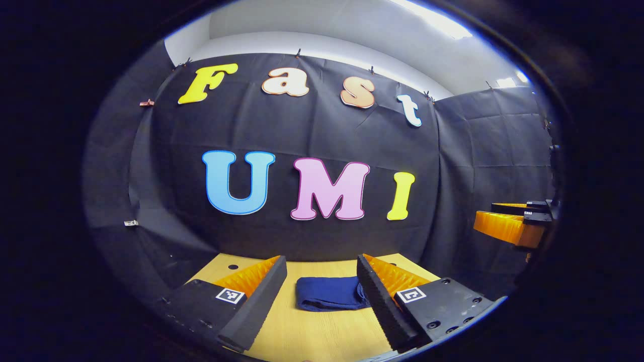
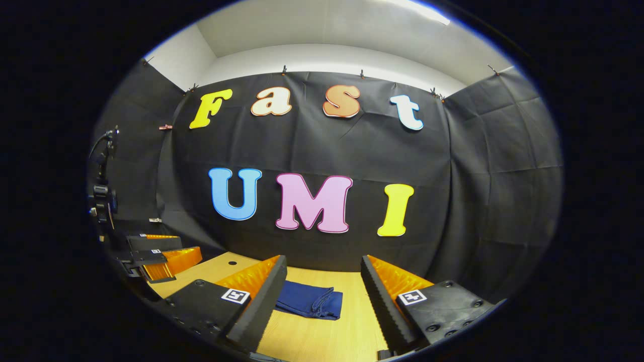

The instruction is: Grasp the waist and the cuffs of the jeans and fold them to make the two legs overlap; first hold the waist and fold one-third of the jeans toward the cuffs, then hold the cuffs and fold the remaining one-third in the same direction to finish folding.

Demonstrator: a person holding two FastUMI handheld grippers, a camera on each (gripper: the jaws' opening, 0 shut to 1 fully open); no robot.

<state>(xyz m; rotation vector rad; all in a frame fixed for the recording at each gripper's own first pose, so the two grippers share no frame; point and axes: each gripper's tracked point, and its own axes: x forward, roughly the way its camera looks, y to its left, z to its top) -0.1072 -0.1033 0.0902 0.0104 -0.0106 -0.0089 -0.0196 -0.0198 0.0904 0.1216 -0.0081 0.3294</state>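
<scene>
- Hovering above tabletop (image 1: 312, 337), left tool (image 1: 322, 289) and right tool (image 2: 324, 294) both gape, holding nothing.
- Jeans (image 1: 329, 293) lie folded ahead, between each tool's fingers.
- Risk: re-gripping or nudging could undo the stacked layers.

Left gripper (image 1: 322, 296) has two long wedge-shaped fingers with ribbed, saw-toothed inner faces, each on a black block with round screw holes and a small square black-and-white marker on top. Right gripper (image 2: 322, 296) is built the same (ribbed fingers, black blocks, square markers, screw holes along the edges). Each also appears at the edge of the other's view.
</scene>
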